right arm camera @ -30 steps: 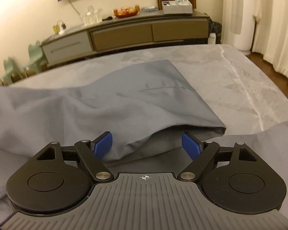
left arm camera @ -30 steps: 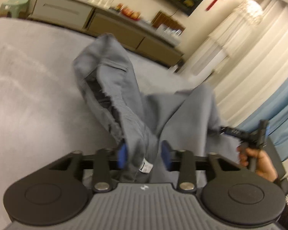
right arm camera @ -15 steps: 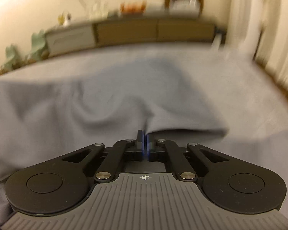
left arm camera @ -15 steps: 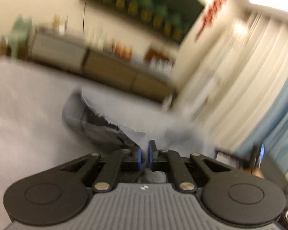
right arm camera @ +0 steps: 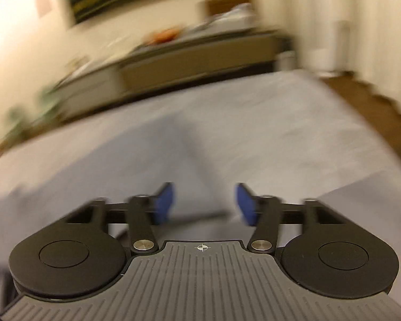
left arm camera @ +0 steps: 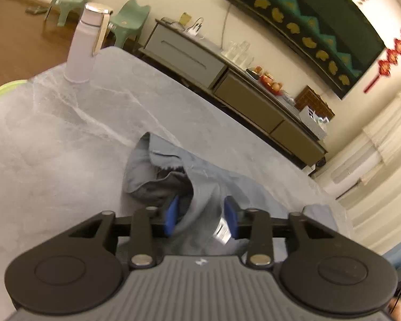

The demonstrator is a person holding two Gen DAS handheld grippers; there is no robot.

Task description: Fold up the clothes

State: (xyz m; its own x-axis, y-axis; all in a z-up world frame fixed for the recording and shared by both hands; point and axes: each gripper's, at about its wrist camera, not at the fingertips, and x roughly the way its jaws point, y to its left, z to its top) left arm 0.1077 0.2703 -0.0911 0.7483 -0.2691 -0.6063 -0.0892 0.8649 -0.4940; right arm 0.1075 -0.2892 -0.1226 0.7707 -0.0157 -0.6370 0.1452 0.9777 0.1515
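A grey garment (left arm camera: 173, 171) lies crumpled on the grey marbled table (left arm camera: 53, 133), its frayed opening facing me and a white label near the pads. My left gripper (left arm camera: 201, 214) hovers over its near end. Its jaws are opening, and a fold of the cloth stands loosely between the blue pads (left arm camera: 171, 214). In the blurred right wrist view the same grey garment (right arm camera: 173, 147) spreads flat ahead. My right gripper (right arm camera: 204, 204) is low over its near edge, jaws opening, with cloth beneath the pads and nothing pinched.
A white bottle (left arm camera: 84, 45) stands at the table's far left corner beside a green rim (left arm camera: 2, 89). Behind the table are green chairs (left arm camera: 131, 18), a long sideboard (left arm camera: 227, 85) with glasses and fruit, and pale curtains (left arm camera: 374, 160) at the right.
Both grippers were shut half a second ago and now stand apart again. The left view has swung to the left, bringing the bottle into sight. The garment has dropped lower onto the table.
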